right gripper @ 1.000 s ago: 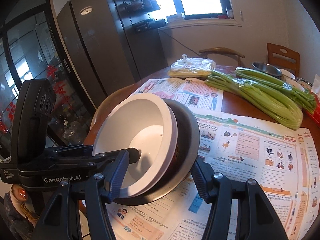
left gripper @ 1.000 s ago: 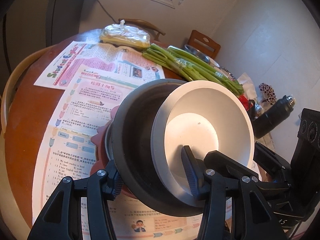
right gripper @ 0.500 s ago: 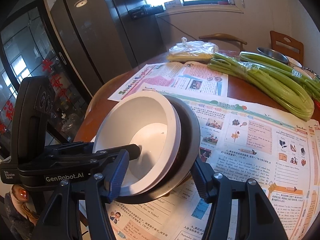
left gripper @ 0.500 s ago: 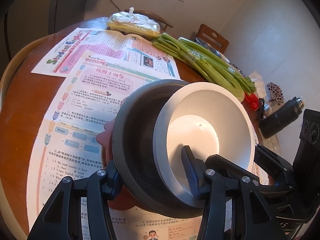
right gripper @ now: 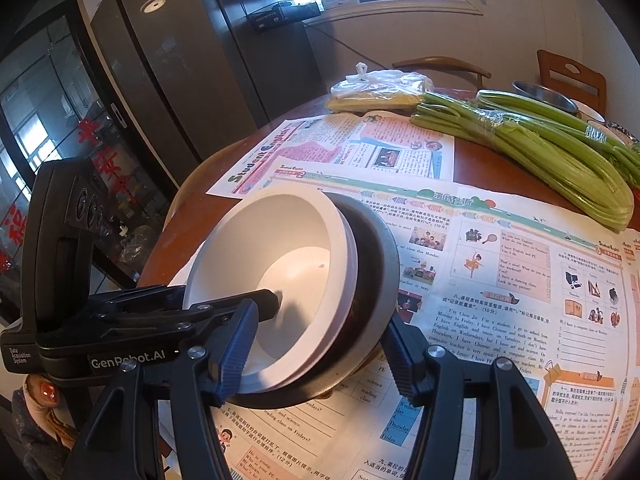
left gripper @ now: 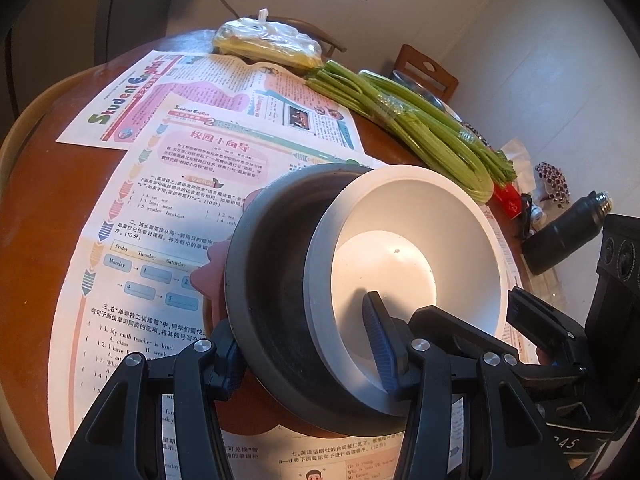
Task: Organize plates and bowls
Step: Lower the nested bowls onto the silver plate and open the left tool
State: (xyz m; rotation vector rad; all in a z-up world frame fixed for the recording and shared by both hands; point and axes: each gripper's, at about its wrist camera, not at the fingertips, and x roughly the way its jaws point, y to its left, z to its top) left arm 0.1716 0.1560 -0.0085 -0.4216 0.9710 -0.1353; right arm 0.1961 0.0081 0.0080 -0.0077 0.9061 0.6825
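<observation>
A white bowl [left gripper: 404,248] sits nested in a larger dark grey bowl [left gripper: 272,280], and a pink scalloped plate [left gripper: 210,276] shows under them. My left gripper [left gripper: 306,350] is shut on this stack, one finger inside the white bowl and the other outside under the dark rim. My right gripper [right gripper: 320,356] is shut on the opposite side of the same stack, holding the white bowl [right gripper: 288,264] and dark bowl [right gripper: 384,280]. The stack hangs low over the newspapers [left gripper: 180,184]. Whether it touches them is hidden.
Newspapers cover much of the round brown table [left gripper: 40,200]. Celery bundles [left gripper: 420,136] lie across the far side, with a plastic bag [left gripper: 268,42] of yellow food behind them. A black flask [left gripper: 564,232], a metal bowl [right gripper: 544,96], chairs and a dark fridge [right gripper: 168,80] stand around.
Both grippers have sunk with the bowl stack toward the table. The newspapers now look closer under it. The grip on both sides is the same.
</observation>
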